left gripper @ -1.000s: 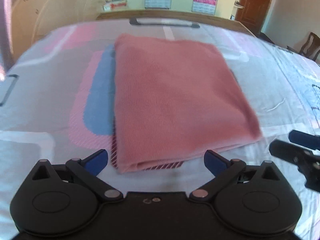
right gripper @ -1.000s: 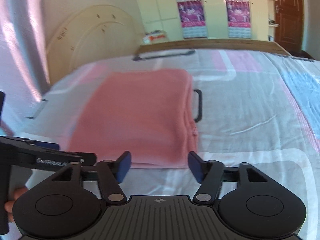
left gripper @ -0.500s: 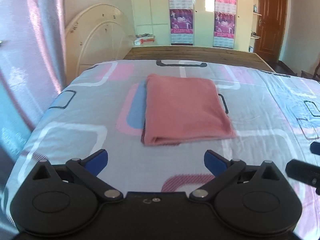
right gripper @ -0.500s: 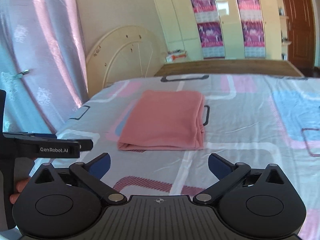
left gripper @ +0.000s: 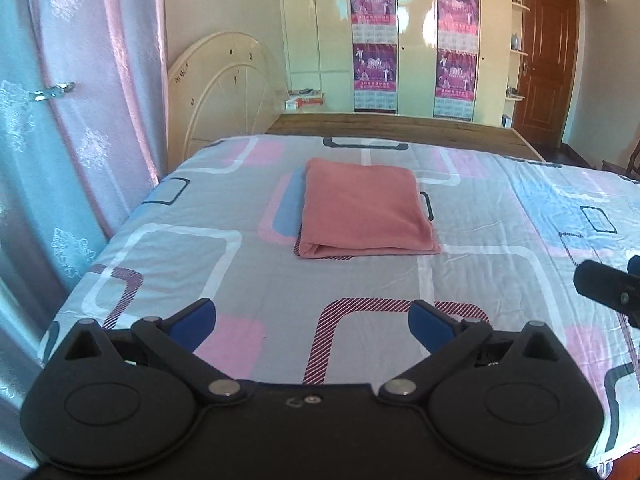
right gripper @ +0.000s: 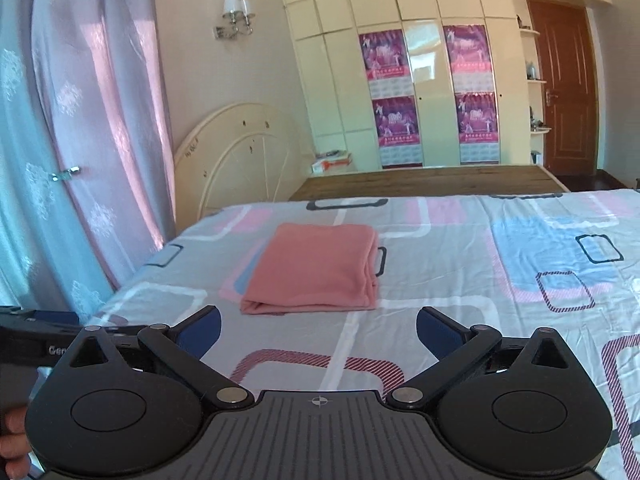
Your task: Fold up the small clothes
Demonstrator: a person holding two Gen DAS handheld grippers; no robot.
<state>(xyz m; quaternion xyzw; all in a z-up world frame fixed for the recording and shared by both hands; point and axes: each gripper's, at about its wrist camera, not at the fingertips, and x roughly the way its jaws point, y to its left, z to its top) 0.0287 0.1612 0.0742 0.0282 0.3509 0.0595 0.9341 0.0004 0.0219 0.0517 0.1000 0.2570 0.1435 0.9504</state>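
Observation:
A pink cloth (left gripper: pixel 362 208) lies folded into a neat rectangle on the patterned bedsheet (left gripper: pixel 360 288), toward the far middle of the bed; it also shows in the right wrist view (right gripper: pixel 316 272). My left gripper (left gripper: pixel 312 324) is open and empty, well back from the cloth and above the near part of the bed. My right gripper (right gripper: pixel 318 328) is open and empty, also held back from the cloth. The right gripper's body shows at the right edge of the left wrist view (left gripper: pixel 608 284), and the left gripper's body shows at the left edge of the right wrist view (right gripper: pixel 48 340).
A curtain (left gripper: pixel 60 120) hangs along the left side of the bed. A round cream board (left gripper: pixel 228 92) leans against the wall beyond the bed. A wooden bed end (left gripper: pixel 400 128), cream wardrobes with posters (left gripper: pixel 416 40) and a brown door (left gripper: pixel 544 68) stand at the back.
Both grippers have drawn back and up from the folded cloth, which now looks much smaller and farther away. The right gripper's jaws have opened wider. The cloth has not moved.

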